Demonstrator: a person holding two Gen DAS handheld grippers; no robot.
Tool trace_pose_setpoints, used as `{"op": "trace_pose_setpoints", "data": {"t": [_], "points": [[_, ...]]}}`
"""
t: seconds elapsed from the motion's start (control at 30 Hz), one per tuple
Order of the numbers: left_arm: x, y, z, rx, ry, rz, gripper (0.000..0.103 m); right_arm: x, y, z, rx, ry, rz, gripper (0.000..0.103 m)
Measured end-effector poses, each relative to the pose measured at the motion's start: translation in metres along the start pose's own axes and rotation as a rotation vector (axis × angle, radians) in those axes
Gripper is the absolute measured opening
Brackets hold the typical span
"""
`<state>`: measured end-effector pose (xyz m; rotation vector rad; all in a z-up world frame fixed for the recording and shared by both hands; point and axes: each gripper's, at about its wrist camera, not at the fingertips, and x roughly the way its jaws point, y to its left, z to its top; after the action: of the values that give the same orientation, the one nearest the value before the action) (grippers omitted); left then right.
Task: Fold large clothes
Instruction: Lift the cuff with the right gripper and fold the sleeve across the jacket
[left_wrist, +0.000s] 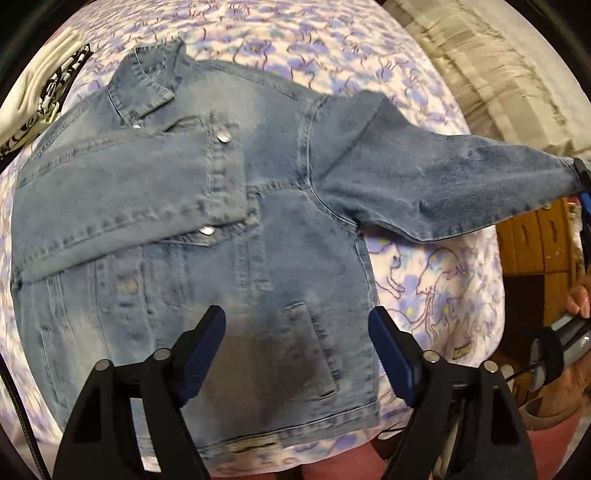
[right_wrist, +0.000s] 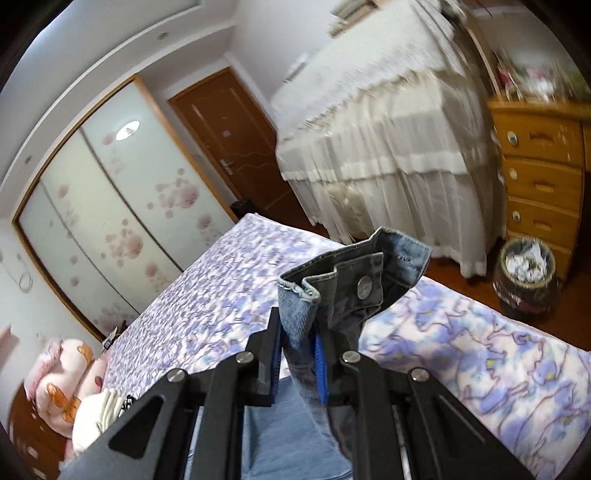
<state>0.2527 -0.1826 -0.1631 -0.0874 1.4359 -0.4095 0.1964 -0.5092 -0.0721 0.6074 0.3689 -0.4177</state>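
A light blue denim jacket (left_wrist: 229, 236) lies front up on the flowered bedspread (left_wrist: 436, 280). One sleeve (left_wrist: 122, 199) is folded across its chest. The other sleeve (left_wrist: 443, 184) stretches out to the right, lifted off the bed. My left gripper (left_wrist: 297, 332) hovers open above the jacket's lower half, with nothing between its fingers. In the right wrist view my right gripper (right_wrist: 297, 354) is shut on the sleeve cuff (right_wrist: 354, 273), which sticks up past the fingers with its metal button showing. That gripper also shows at the right edge of the left wrist view, at the sleeve's end (left_wrist: 581, 173).
White and black-patterned clothes (left_wrist: 40, 96) lie at the bed's far left corner. A lace-covered piece of furniture (right_wrist: 388, 147), a wooden chest of drawers (right_wrist: 539, 177) and a full waste basket (right_wrist: 526, 273) stand beyond the bed. A person's hand (left_wrist: 580, 299) shows at the right.
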Motion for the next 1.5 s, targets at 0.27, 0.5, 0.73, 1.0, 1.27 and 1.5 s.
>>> {"op": "trace_pose_setpoints", "data": {"t": [0.27,0.5,0.73,1.0,1.27,1.5], "points": [[-0.040,0.091,0.010,-0.015,-0.011,-0.026,0.102,-0.031,0.121,-0.054,-0.189,-0.068,0.026,0.014],[-0.065,0.186,-0.002,-0.178,-0.073,0.004,0.102,-0.031,0.204,-0.104,-0.256,-0.029,0.107,0.013],[-0.082,0.273,-0.027,-0.298,-0.113,0.054,0.102,-0.012,0.270,-0.159,-0.260,0.072,0.276,0.013],[-0.090,0.336,-0.049,-0.400,-0.155,0.133,0.102,0.045,0.314,-0.279,-0.380,0.293,0.297,0.012],[-0.084,0.365,-0.053,-0.421,-0.151,0.131,0.102,0.080,0.323,-0.372,-0.430,0.583,0.297,0.016],[-0.071,0.371,-0.045,-0.466,-0.188,0.050,0.102,0.080,0.321,-0.402,-0.377,0.811,0.440,0.033]]}}
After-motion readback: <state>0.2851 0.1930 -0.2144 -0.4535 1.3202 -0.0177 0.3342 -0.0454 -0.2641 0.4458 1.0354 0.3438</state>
